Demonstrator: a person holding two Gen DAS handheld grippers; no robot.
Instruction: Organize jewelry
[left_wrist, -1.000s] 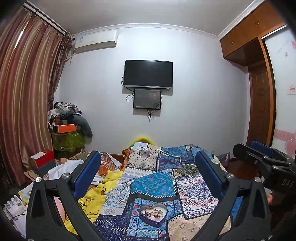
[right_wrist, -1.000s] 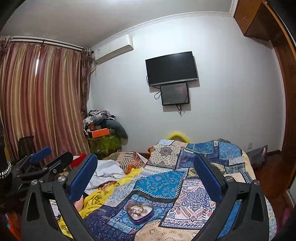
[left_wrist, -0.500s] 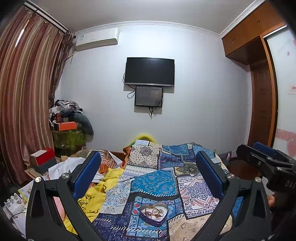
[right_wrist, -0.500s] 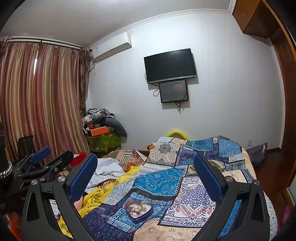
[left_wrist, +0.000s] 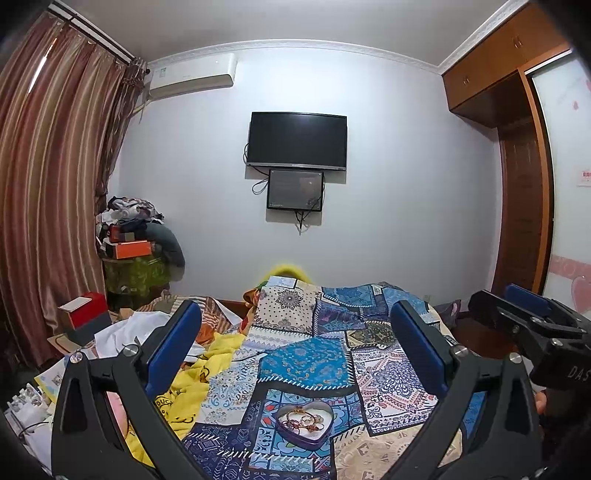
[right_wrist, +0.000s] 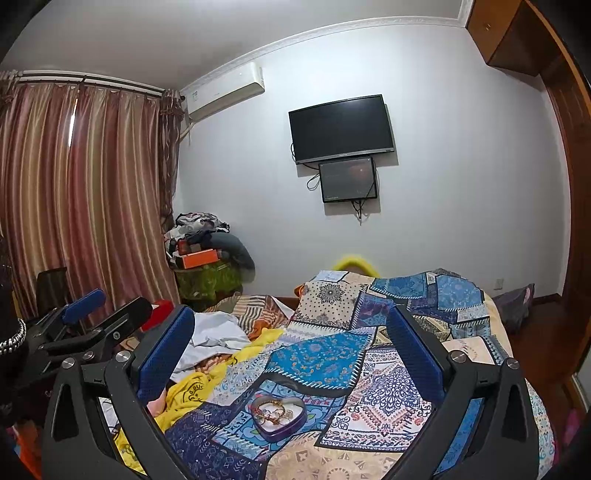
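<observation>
A purple heart-shaped tin (left_wrist: 303, 427) sits on the patchwork quilt and holds a tangle of gold bracelets and rings (left_wrist: 302, 422). It also shows in the right wrist view (right_wrist: 279, 417). My left gripper (left_wrist: 295, 339) is open and empty, raised above and behind the tin. My right gripper (right_wrist: 290, 339) is open and empty too, raised at a similar height. Each gripper shows at the edge of the other's view, the right one (left_wrist: 532, 317) and the left one (right_wrist: 85, 321).
The patchwork quilt (left_wrist: 306, 362) covers the bed. Yellow cloth (left_wrist: 192, 384) and white cloth (left_wrist: 122, 332) lie bunched at the left. A red box (left_wrist: 83, 314) and piled clothes (left_wrist: 133, 229) stand by the curtain. A TV (left_wrist: 297, 140) hangs on the far wall.
Both grippers have tilted slightly upward, so the room and the tin sit lower in both views. The jaws have stayed open.
</observation>
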